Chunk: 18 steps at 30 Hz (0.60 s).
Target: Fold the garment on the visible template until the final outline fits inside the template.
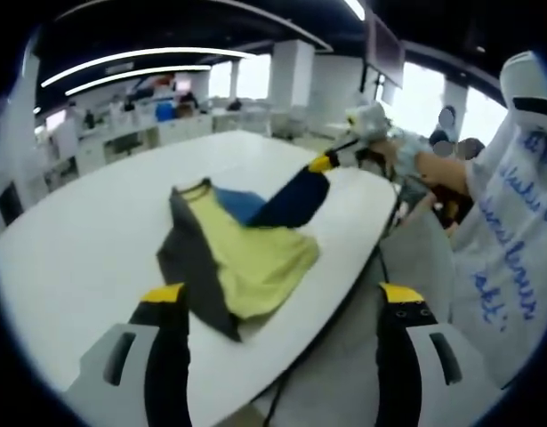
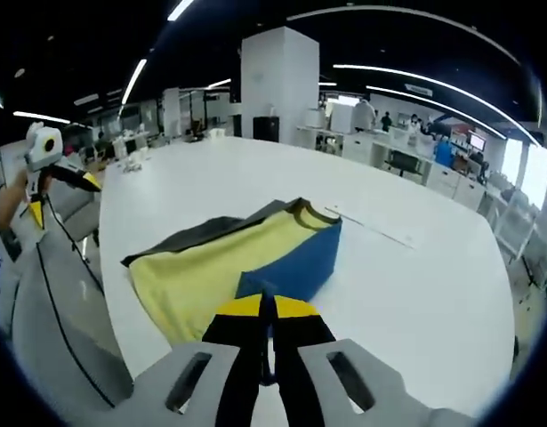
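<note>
My left claw (image 1: 286, 311) hangs above the near edge of the white counter (image 1: 95, 213), its two black, yellow-tipped jaws spread wide apart with nothing between them. It points across the counter toward the garment (image 1: 246, 253), which lies ahead of the jaws and apart from them, nearer the left jaw than the right.

My right claw (image 2: 268, 311) reaches in from the other side. In the left gripper view I see it across the garment, held up off the counter by my hand (image 1: 406, 160), with a dark blue flap of the cloth hanging from its yellow tip. In the right gripper view its jaws stand pressed together, yellow tips meeting on the blue sleeve (image 2: 295, 262) of the garment, so it is clamped on that cloth.

The garment itself is yellow in the middle, with a dark grey panel along one side and blue on the other, and a dark collar. It lies partly folded on the counter close to the edge nearest my left claw, the blue part lifted over the yellow. A thin pale outline (image 2: 375, 229) runs on the counter just beyond the collar in the right gripper view. A dark cable (image 1: 340, 311) trails along the counter's edge.
</note>
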Tool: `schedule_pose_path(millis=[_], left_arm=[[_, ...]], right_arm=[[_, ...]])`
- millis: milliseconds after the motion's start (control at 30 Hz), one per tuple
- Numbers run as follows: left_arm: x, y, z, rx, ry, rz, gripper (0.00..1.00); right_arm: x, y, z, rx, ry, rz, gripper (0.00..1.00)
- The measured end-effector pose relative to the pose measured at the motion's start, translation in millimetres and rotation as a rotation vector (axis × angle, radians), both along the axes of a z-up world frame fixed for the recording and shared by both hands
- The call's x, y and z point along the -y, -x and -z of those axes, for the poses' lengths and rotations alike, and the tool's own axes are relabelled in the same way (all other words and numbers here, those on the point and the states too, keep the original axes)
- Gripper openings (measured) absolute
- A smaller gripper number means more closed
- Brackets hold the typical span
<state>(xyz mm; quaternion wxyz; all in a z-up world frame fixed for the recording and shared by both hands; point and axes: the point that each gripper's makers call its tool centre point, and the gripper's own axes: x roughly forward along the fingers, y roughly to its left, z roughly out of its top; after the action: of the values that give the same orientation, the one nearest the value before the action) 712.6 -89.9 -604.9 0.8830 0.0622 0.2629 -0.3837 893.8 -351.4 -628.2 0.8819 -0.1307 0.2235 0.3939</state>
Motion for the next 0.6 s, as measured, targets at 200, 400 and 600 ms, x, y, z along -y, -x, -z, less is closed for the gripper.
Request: schedule_pose_path(millis=[200, 400, 600], left_arm=[[6.1, -0.6, -0.8, 0.004, 0.001, -0.009, 0.83], [13.5, 2.2, -0.1, -0.001, -0.001, -0.013, 0.83], [17.5, 3.2, 2.8, -0.007, 0.000, -0.044, 0.83]], right_arm=[[26.2, -15.5, -3.0, 0.002, -0.041, 0.066, 0.03], [56.3, -31.7, -3.4, 0.003, -0.045, 0.109, 0.03], [73.2, -32.9, -4.0, -0.006, -0.052, 0.142, 0.03]])
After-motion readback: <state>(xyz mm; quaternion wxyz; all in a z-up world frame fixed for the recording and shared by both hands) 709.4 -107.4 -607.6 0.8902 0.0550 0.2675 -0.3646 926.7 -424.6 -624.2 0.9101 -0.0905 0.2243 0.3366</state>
